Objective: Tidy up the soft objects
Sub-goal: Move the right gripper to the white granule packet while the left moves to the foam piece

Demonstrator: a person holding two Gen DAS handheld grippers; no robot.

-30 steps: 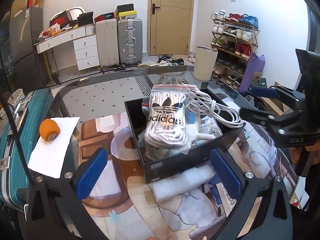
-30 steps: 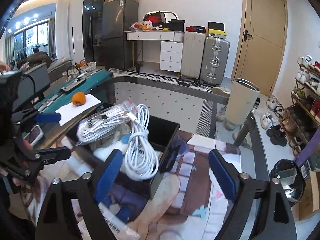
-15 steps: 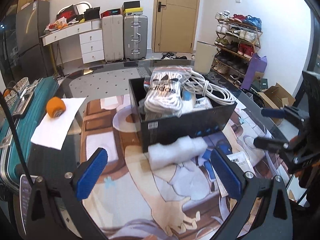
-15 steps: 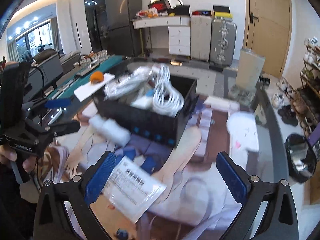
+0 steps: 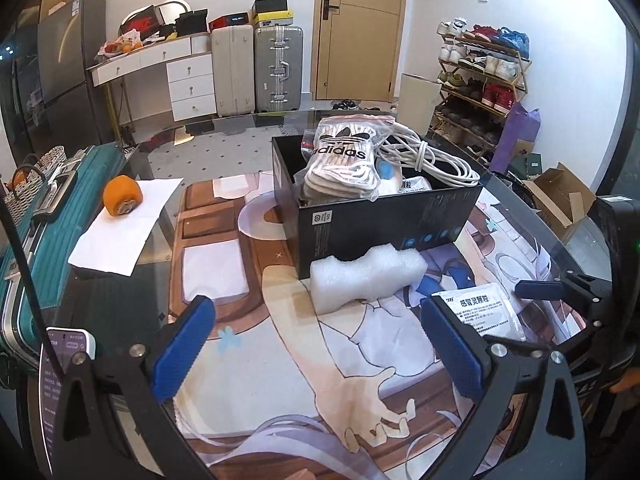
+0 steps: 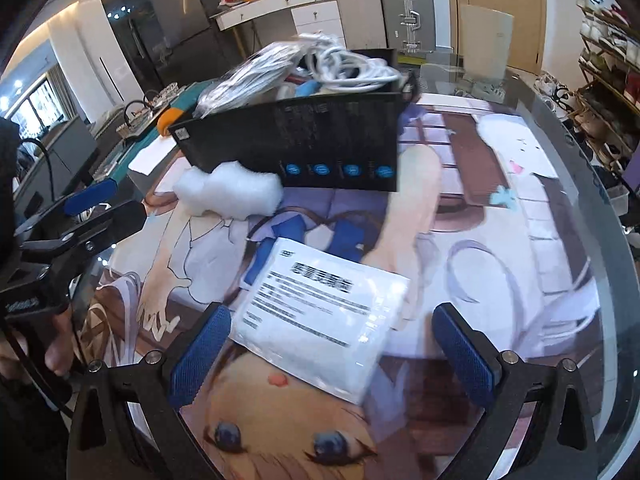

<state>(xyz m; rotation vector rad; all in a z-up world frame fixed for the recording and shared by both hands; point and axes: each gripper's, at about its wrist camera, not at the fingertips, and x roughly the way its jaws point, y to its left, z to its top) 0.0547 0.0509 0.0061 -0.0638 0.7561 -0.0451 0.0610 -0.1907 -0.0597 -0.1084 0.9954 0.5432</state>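
A black box (image 5: pixel 380 220) on the printed table mat holds bagged white socks (image 5: pixel 344 156) and a coil of white cable (image 5: pixel 424 156). Against its front wall lies a white foam piece (image 5: pixel 364 276), also seen in the right wrist view (image 6: pixel 232 192). A flat white packet (image 6: pixel 320 316) with printed text lies on the mat, right of the foam (image 5: pixel 480 312). My right gripper (image 6: pixel 332 352) is open, tilted down over the packet, which lies between its fingers without touching the pads. My left gripper (image 5: pixel 316 356) is open and empty, short of the foam.
An orange fruit (image 5: pixel 122 196) sits on white paper (image 5: pixel 124 236) at the left. A teal suitcase (image 5: pixel 24 248) stands beyond the glass table's left edge, and a phone (image 5: pixel 64 360) lies near the left gripper. A hand (image 6: pixel 56 356) holds the left gripper's handle.
The right gripper has dropped and tipped down over the packet, and its jaws have widened. The left gripper has drawn back from the box, so the foam and the packet now show.
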